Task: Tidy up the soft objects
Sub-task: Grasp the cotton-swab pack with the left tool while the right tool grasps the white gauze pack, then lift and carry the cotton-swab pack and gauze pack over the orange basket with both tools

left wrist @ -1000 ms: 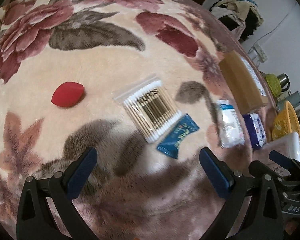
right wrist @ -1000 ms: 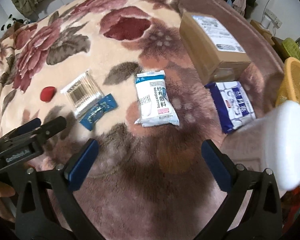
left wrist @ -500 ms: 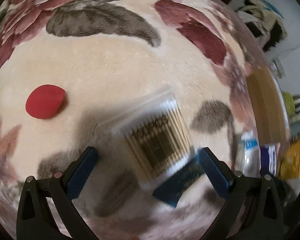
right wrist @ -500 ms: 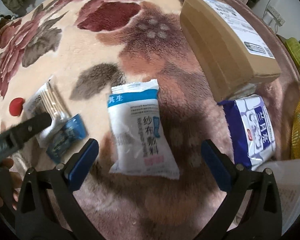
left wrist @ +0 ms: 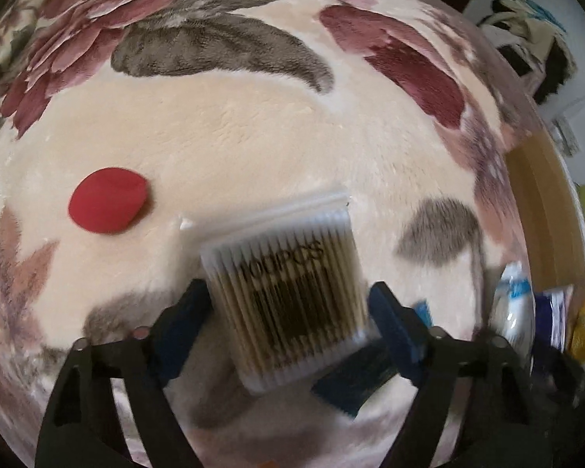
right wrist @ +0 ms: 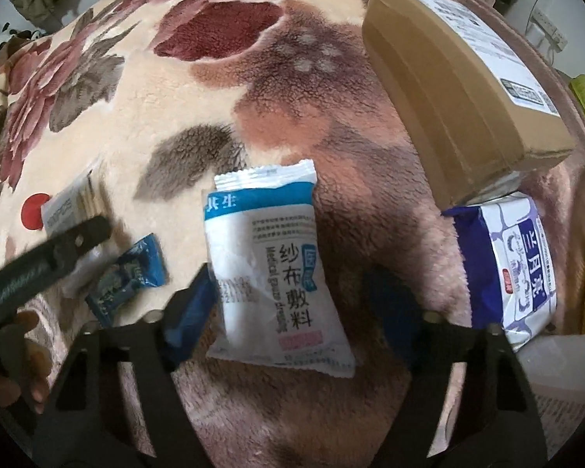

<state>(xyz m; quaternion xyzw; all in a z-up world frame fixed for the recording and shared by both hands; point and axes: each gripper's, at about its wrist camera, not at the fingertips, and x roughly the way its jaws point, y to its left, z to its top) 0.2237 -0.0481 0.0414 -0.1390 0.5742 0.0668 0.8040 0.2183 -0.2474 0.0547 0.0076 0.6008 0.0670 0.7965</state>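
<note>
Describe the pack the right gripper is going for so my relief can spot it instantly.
On the floral plush blanket, look left of the brown cardboard box and the dark-blue tissue pack. The gauze dressing pack lies between the closing jaws of the right gripper. It is the only white pillow pouch with a blue top band and large black Chinese characters.

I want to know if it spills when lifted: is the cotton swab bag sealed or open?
Cannot tell. The cotton swab bag lies flat on the blanket; its clear top strip looks flat, but blur hides the seal.
</note>
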